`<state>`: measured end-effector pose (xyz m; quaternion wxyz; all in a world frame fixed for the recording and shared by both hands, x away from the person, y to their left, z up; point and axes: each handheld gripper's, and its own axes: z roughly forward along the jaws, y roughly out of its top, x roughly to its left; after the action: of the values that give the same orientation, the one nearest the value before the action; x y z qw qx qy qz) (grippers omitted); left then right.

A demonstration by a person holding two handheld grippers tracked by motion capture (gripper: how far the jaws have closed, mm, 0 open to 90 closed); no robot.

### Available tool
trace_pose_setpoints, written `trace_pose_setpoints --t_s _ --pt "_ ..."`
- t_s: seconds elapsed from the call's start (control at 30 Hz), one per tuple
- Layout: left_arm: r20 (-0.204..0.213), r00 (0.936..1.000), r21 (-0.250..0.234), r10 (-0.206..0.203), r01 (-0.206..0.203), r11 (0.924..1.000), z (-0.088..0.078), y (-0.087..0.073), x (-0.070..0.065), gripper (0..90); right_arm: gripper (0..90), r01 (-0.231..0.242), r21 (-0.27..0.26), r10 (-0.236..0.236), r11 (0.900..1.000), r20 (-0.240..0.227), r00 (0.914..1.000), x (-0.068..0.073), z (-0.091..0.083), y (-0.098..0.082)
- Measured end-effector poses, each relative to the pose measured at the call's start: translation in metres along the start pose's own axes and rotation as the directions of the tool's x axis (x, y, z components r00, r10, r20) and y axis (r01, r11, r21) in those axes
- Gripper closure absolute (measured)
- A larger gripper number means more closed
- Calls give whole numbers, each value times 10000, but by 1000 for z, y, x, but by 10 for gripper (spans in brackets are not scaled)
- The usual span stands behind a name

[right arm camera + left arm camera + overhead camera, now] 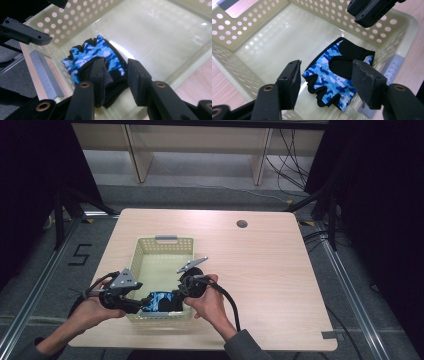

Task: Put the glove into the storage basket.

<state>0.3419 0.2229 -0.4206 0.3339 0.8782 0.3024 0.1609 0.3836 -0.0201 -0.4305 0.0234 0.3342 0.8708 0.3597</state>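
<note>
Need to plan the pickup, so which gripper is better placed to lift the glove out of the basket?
Probably the right gripper: its open jaws already straddle the black cuff of the glove in the basket. The left gripper hangs open above it.

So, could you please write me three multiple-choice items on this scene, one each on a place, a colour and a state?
1. Where does the glove lie?
A. in the basket
B. on the bare table
C. on the floor

2. What colours is the glove?
A. red and white
B. blue camouflage and black
C. plain green

3. How do the left tool jaws stand?
A. clamped on the glove
B. apart above the glove
C. gripping the basket wall

Key: 1 A, it rests on the basket's bottom; 2 B, blue pattern with black patches; 3 B, both pads are clear of it.
</note>
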Motion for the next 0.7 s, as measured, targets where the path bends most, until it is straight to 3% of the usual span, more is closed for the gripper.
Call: trace_pose_setpoints --t_s 0.07,0.1,0.13,0.23,0.27,0.5,0.57,0.63,0.7 --pt "111 9998 -101 -171 172 9998 1 -1 -1 345 661 -128 -248 127 9996 -45 9999 -1 -2 0" --pt "141 9995 -97 -275 276 9996 1 -1 -1 335 658 -256 -77 256 9996 4 9997 0 -6 0" --pt "196 9987 -196 -479 483 9986 2 -1 -2 332 649 115 -459 -112 9989 68 9999 -3 -7 0" --pt "240 9985 -300 -492 500 9983 1 -1 -4 314 625 185 -687 -173 9975 189 9997 -7 -12 -1" --pt "285 9960 -530 -847 861 9949 2 -1 -7 312 621 201 -784 -186 9967 206 9996 -8 -14 -2" --pt "608 9928 -896 -1029 1081 9901 3 3 -18 287 566 -61 -1388 95 9903 242 9997 -21 -26 -9" --pt "675 9939 -973 -875 938 9908 4 4 -20 284 556 -24 -1257 43 9921 148 9999 -24 -30 -10" --pt "709 9916 -1082 -1082 1154 9874 5 5 -23 281 544 -141 -1408 182 9899 278 9994 -25 -34 -13" --pt "811 9923 -1177 -937 1029 9877 6 6 -24 279 538 -106 -1521 129 9883 146 9998 -28 -37 -15"
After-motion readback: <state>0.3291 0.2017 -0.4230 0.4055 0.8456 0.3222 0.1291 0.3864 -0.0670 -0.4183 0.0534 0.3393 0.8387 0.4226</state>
